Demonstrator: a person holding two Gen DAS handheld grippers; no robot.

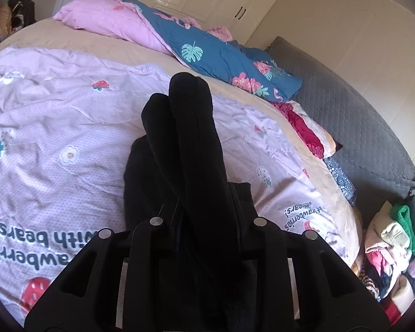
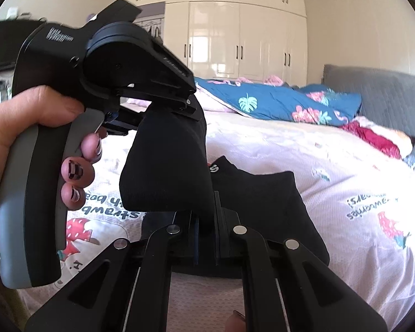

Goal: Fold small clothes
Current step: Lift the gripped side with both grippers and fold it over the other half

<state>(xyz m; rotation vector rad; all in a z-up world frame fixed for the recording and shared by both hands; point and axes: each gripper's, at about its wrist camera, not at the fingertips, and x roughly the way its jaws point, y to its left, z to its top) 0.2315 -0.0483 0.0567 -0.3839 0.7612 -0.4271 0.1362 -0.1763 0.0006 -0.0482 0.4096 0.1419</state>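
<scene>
A pair of black socks (image 1: pixel 191 138) is held between both grippers above a pink strawberry quilt (image 1: pixel 55 127). My left gripper (image 1: pixel 207 210) is shut on the socks; they stick out past its fingers as two dark tubes. In the right wrist view the left gripper (image 2: pixel 191 110) hangs at upper left, clamping the folded sock end (image 2: pixel 166 166). My right gripper (image 2: pixel 207 221) is shut on the lower edge of that same black sock. More black sock fabric (image 2: pixel 268 207) lies on the quilt (image 2: pixel 290 152) behind my right fingers.
A blue floral duvet (image 1: pixel 221 52) and pink pillow (image 1: pixel 108 16) lie at the bed's far side. A grey quilted headboard (image 1: pixel 354 127) is on the right. A heap of mixed clothes (image 1: pixel 395 251) sits at lower right. White wardrobes (image 2: pixel 243 36) line the far wall.
</scene>
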